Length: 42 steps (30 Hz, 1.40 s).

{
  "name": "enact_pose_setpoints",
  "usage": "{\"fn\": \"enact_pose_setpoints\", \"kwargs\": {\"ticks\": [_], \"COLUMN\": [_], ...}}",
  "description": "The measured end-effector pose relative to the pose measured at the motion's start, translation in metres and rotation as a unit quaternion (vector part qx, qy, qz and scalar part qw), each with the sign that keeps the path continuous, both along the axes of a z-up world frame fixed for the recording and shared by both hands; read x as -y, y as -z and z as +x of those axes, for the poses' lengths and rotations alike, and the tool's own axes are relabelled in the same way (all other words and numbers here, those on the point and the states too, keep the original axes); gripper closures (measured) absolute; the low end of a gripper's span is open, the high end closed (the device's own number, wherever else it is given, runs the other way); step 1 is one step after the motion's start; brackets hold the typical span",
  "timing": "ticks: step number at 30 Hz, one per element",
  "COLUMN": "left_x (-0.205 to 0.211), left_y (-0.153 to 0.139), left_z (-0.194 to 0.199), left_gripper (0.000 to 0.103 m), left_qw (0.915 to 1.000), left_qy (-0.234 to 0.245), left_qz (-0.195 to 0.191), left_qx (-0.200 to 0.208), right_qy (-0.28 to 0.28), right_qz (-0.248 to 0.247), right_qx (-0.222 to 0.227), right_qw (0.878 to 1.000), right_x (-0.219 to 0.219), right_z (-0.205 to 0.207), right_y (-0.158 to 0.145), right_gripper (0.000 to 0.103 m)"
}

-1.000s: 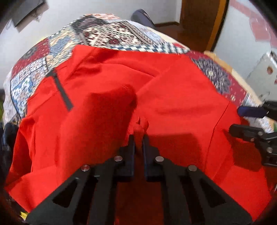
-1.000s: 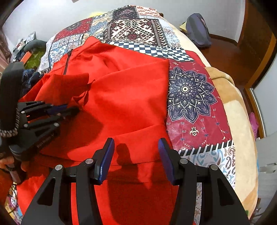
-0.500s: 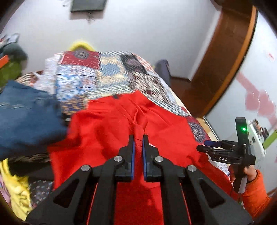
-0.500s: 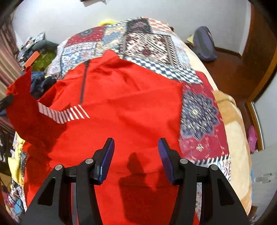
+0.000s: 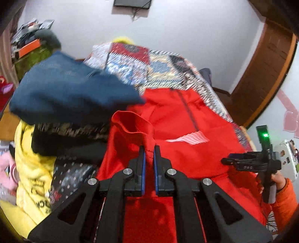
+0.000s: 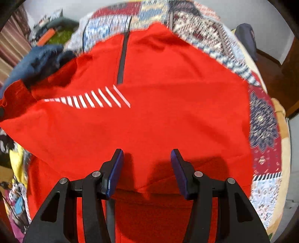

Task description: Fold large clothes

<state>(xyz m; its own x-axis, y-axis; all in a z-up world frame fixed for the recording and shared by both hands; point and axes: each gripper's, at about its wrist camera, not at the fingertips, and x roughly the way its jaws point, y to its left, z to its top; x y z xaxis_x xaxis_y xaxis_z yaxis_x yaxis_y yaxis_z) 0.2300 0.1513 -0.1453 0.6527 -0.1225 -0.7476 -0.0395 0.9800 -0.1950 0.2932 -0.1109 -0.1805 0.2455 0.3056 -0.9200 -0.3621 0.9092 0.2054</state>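
My left gripper (image 5: 149,149) has its jaws clamped on a lifted fold of the red garment (image 6: 168,115), which lies spread on the bed (image 6: 265,130). The right gripper (image 6: 146,164) hangs over it, jaws apart and empty. I fear the thin pinch may slip, or the sleeve may drag the blue clothes (image 5: 71,93) beside it.

Setting: a bedroom in a home. Evidence: a bed covered by a patchwork quilt (image 6: 265,130) fills the centre of both views. White plaster wall (image 5: 186,37) behind it, with a dark flat screen (image 5: 131,3) mounted at 12 o'clock in the left wrist view. Brown wooden door frame (image 5: 261,74) at 2 o'clock. Loose household laundry heaped at 9 o'clock: blue denim (image 5: 65,93), yellow garment (image 5: 31,177). Cluttered shelf corner (image 5: 31,37) at 10 o'clock.
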Motion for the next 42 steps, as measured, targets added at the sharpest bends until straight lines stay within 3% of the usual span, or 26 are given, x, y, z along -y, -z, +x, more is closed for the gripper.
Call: {"fn": "enact_pose_setpoints", "kwargs": {"ticks": [3, 7, 12, 14, 21, 28, 35, 42], "left_x": [-0.01, -0.023, -0.034, -0.032, -0.022, 0.003, 0.038, 0.053], "left_y": [0.026, 0.061, 0.097, 0.1, 0.071, 0.007, -0.034, -0.022], "left_z": [-0.007, -0.013, -0.026, -0.032, -0.042, -0.013, 0.063, 0.155], "left_gripper": [0.096, 0.093, 0.074, 0.065, 0.059, 0.04, 0.034, 0.033], "left_qw": [0.9995, 0.9973, 0.9917, 0.9908, 0.9925, 0.9968, 0.9976, 0.9989], "left_qy": [-0.014, -0.037, -0.064, -0.067, -0.039, -0.005, 0.03, 0.041], "left_qz": [0.008, 0.003, -0.017, 0.001, 0.041, 0.077, 0.054, 0.021], "left_qx": [-0.026, -0.063, -0.11, -0.118, -0.108, -0.023, 0.032, 0.005], "right_qy": [0.004, 0.015, 0.022, 0.023, 0.017, 0.005, 0.003, 0.007], "right_qz": [0.0, 0.016, 0.015, 0.017, -0.001, -0.015, -0.01, 0.017], "right_qx": [0.006, -0.012, -0.013, -0.012, 0.001, 0.06, 0.126, 0.147], "right_qw": [1.0, 1.0, 1.0, 1.0, 1.0, 0.998, 0.992, 0.989], "right_x": [0.001, 0.01, 0.011, 0.013, 0.014, 0.023, 0.027, 0.021], "right_z": [-0.004, -0.001, -0.004, -0.004, -0.001, 0.009, 0.035, 0.073], "right_y": [0.006, 0.006, 0.005, 0.005, -0.002, -0.039, -0.084, -0.101], "right_gripper": [0.047, 0.046, 0.046, 0.046, 0.046, 0.046, 0.046, 0.045]}}
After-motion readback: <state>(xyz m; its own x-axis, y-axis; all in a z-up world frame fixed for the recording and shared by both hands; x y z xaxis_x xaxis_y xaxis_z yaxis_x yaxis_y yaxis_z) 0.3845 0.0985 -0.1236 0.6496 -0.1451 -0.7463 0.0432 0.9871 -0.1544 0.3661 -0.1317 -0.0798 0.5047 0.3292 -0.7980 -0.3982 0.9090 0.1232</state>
